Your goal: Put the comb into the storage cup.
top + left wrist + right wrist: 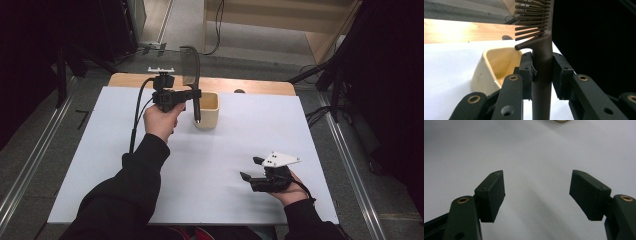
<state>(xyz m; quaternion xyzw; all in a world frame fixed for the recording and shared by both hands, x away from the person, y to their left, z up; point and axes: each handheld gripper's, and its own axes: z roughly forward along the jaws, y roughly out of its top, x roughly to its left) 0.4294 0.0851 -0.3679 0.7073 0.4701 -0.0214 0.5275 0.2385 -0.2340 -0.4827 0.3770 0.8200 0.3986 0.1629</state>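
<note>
My left gripper [192, 94] is shut on the handle of a dark brown slotted spatula [191, 75], held upright with its slotted head up and the handle end hanging in front of a cream cup [209, 111]. In the left gripper view the spatula [543, 60] stands clamped between the two pads, its slots at the top, and the cream cup [491, 67] sits just behind, open and empty as far as I can see. My right gripper [251, 168] rests low over the white table near the front right; its jaws [537, 192] stand wide open with nothing between them.
The white tabletop [200, 160] runs over a wooden edge [250, 85] at the back. A small dark knob [239, 91] lies on the wood behind the cup. Black stands and cables flank the table on a grey floor.
</note>
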